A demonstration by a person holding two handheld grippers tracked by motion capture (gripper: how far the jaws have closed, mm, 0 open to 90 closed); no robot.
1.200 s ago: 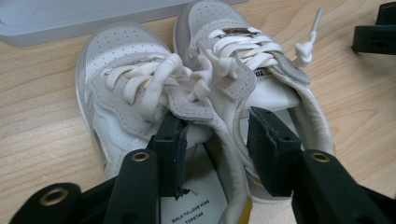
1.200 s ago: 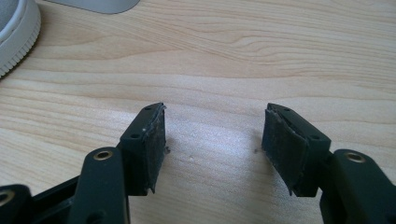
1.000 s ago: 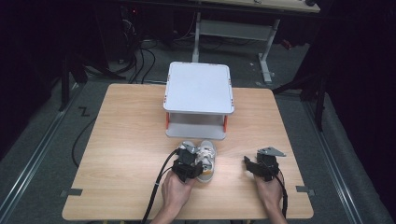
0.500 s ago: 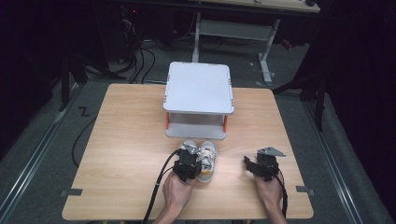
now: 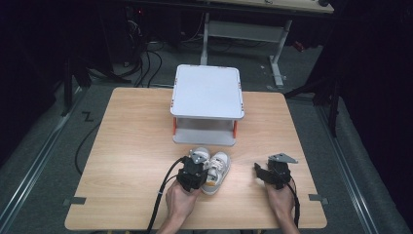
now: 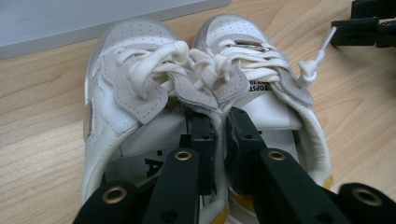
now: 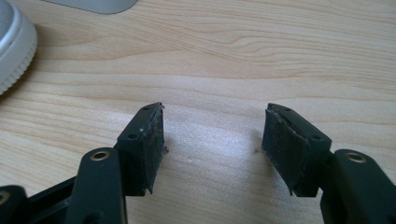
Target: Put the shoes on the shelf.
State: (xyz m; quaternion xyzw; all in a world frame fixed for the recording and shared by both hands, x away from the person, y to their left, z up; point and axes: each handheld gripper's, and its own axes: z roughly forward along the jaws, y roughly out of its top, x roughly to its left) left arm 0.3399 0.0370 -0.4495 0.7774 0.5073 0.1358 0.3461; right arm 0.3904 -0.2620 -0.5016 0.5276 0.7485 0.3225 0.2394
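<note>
Since the earlier frames, the pair of shoes and the left gripper have shifted slightly nearer the person. That gripper's jaws pinch the two inner collars of the shoes together, one jaw inside each shoe. They sit on the table just in front of the white shelf. Beside them, the right gripper hovers with jaws wide, gripping nothing.
</note>
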